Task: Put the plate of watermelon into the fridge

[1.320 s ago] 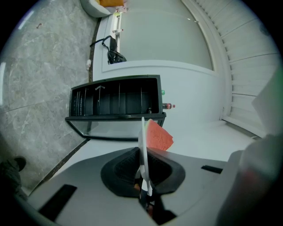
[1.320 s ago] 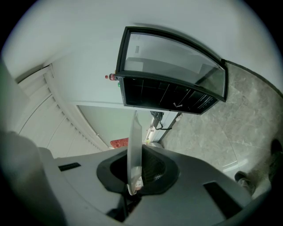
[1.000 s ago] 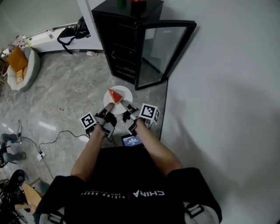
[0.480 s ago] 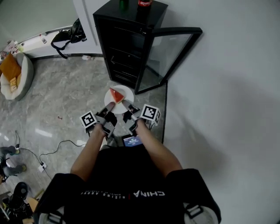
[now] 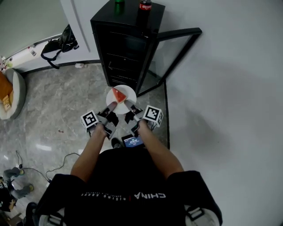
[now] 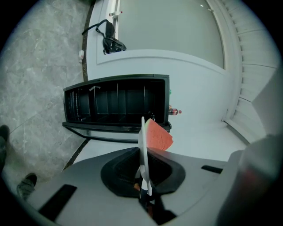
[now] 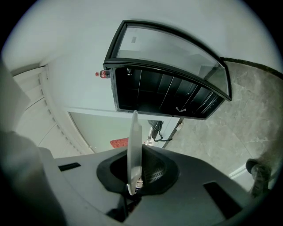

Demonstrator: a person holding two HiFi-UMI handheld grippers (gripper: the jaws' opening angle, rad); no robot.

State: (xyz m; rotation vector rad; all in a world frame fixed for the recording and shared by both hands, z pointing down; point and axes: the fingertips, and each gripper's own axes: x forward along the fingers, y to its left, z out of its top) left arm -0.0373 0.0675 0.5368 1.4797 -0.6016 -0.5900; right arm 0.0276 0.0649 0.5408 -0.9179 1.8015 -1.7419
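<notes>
Head view: left gripper (image 5: 110, 106) and right gripper (image 5: 129, 106) each pinch the plate (image 5: 126, 92) rim, watermelon (image 5: 118, 95) aboard, now nearer the open fridge (image 5: 126, 48); insertion looks imminent.

You are holding the plate (image 5: 129, 93), bearing a watermelon slice (image 5: 117, 95), at its near rim with the left hand-held gripper (image 5: 110, 106) and the right hand-held gripper (image 5: 128, 105), facing the open fridge (image 5: 125, 42).

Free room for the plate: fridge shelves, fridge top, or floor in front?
Seemingly bare: fridge shelves, door swung wide, and floor left of the plate. Crowded: fridge top, with a green bottle and a red-labelled bottle. The left gripper and right gripper both clamp the plate.
</notes>
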